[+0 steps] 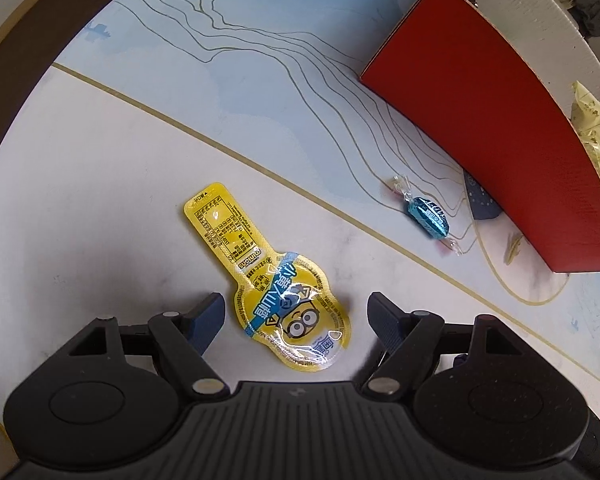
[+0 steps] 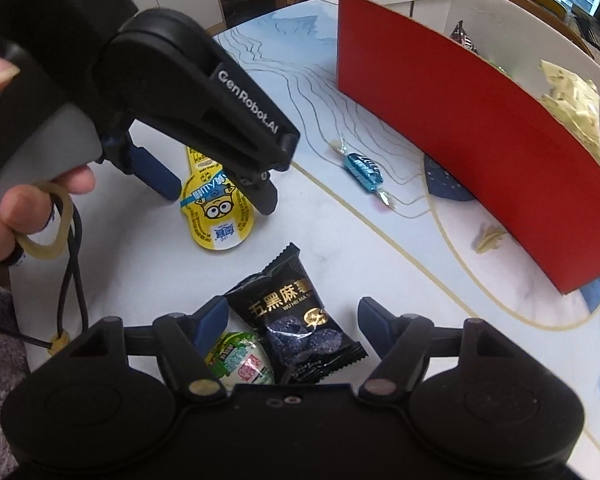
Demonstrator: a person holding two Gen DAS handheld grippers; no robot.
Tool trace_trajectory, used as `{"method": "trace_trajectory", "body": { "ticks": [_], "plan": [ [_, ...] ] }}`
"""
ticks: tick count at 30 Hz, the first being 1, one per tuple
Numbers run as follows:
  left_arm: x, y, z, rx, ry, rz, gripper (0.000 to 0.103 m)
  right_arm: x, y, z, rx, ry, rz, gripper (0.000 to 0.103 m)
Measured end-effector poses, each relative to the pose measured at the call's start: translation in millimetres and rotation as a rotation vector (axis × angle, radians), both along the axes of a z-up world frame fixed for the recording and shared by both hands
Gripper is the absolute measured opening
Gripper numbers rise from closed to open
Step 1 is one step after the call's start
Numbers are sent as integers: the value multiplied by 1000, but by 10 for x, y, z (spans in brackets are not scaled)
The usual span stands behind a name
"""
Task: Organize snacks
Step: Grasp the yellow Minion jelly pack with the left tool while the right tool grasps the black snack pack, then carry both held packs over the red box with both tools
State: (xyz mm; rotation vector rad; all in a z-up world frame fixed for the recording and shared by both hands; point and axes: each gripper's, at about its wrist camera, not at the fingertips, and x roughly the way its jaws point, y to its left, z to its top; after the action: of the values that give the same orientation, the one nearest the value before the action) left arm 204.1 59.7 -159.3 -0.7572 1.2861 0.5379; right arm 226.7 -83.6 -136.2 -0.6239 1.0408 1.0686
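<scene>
Yellow snack pouch straddled by the left gripper's wide-open jaws on the tabletop.

The yellow pouch (image 1: pixel 278 286) is laid flat on the tabletop (image 1: pixel 100 160), its rounded end between the fingers of the left gripper (image 1: pixel 296 316); the jaws are spread wide on either side of it and nothing is held, and contact with the pouch cannot be told. The right gripper (image 2: pixel 292 320) is likewise held wide open with nothing gripped; a black sesame packet (image 2: pixel 300 316) is seen between its fingers, and a green-and-white packet (image 2: pixel 240 364) lies beside the left finger. A blue foil candy (image 1: pixel 428 214) is placed farther out, near the red box (image 1: pixel 480 112), in which a pale yellow bag (image 1: pixel 594 128) is contained.
</scene>
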Motion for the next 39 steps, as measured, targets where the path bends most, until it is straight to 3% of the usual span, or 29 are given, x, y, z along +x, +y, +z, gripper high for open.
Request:
{"method": "trace_trajectory", "body": {
  "ticks": [7, 17, 39],
  "plan": [
    [70, -95, -31, 73, 24, -56, 74, 5, 65, -19, -1, -5, 19, 63],
    [18, 29, -19, 96, -4, -57, 51, 39, 53, -76, -21, -26, -19, 44],
    [-321, 236, 198, 115, -70, -82, 50, 122, -462, 179, 105, -23, -357, 38]
  ]
}}
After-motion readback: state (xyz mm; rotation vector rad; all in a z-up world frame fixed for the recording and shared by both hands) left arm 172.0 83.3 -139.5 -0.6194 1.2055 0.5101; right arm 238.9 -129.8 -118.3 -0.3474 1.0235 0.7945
